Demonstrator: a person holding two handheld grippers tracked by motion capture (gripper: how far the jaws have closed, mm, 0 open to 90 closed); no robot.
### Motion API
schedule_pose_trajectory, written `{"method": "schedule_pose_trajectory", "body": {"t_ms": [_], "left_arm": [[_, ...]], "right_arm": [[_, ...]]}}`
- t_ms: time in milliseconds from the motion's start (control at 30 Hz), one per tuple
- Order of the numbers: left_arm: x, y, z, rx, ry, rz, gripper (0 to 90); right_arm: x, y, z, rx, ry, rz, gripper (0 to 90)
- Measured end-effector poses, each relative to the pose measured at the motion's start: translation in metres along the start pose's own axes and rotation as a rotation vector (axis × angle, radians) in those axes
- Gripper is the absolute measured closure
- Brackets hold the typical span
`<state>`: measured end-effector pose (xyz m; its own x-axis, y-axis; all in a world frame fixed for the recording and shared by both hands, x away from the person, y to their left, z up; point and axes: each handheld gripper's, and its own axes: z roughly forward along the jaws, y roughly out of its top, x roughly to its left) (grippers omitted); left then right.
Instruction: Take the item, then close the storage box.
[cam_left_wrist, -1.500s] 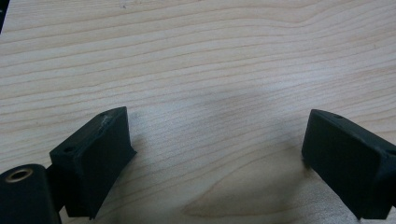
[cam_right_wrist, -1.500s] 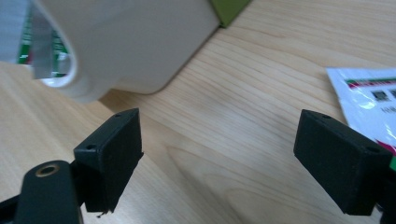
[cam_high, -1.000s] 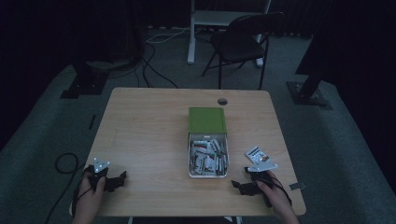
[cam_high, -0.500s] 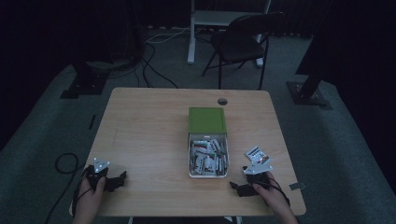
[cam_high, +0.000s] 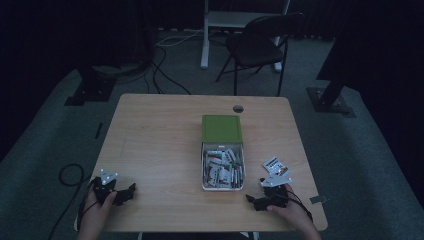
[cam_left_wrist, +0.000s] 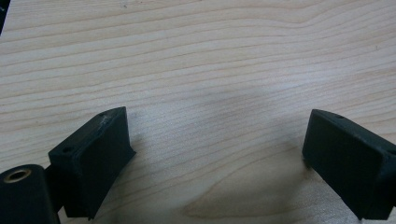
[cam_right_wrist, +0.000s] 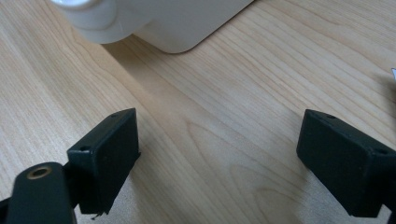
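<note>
Open white plastic box (cam_high: 222, 186) of small packets (cam_high: 222, 167) right of the wooden table (cam_high: 160, 145) centre, green lid (cam_high: 221, 128) behind it, two loose packets (cam_high: 276, 166) towards the right edge, round hole (cam_high: 238, 108) near the far edge

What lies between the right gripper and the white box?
Bare table: the right gripper view shows plain wood between its open jaws and the white box.

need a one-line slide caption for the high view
Two open tools, left and right, rest on a wooden table beside an open box of packets, loose packets nearby.
</note>
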<state>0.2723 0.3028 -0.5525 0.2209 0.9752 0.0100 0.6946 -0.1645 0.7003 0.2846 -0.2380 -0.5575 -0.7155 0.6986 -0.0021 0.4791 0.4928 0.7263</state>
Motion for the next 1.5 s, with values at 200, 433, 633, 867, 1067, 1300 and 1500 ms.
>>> {"method": "schedule_pose_trajectory", "body": {"t_ms": [200, 433, 633, 867, 1067, 1300, 1500], "left_arm": [[-0.001, 0.0, 0.0, 0.0, 0.004, -0.005, 8.1], [-0.001, 0.0, 0.0, 0.001, -0.005, 0.005, 8.3], [-0.007, 0.0, -0.001, -0.009, -0.049, 0.082, 8.2], [-0.024, 0.001, -0.002, -0.02, -0.092, 0.187, 8.2], [-0.039, 0.006, -0.004, -0.031, -0.156, 0.27, 8.3], [-0.056, 0.01, -0.007, -0.042, -0.207, 0.323, 8.2], [-0.071, 0.014, -0.006, -0.052, -0.265, 0.359, 8.2]], "right_arm": [[0.0, 0.0, 0.0, 0.0, 0.001, -0.002, 12.5], [-0.001, 0.0, 0.0, 0.001, 0.008, -0.01, 12.5], [-0.001, 0.001, -0.002, -0.001, 0.001, -0.012, 13.4], [0.001, 0.008, -0.008, -0.038, 0.012, 0.009, 12.1], [0.0, 0.008, -0.011, -0.054, 0.01, 0.018, 12.1], [0.001, 0.009, -0.014, -0.08, 0.043, 0.034, 12.1], [0.003, 0.015, -0.017, -0.149, 0.078, 0.082, 12.1]]}}
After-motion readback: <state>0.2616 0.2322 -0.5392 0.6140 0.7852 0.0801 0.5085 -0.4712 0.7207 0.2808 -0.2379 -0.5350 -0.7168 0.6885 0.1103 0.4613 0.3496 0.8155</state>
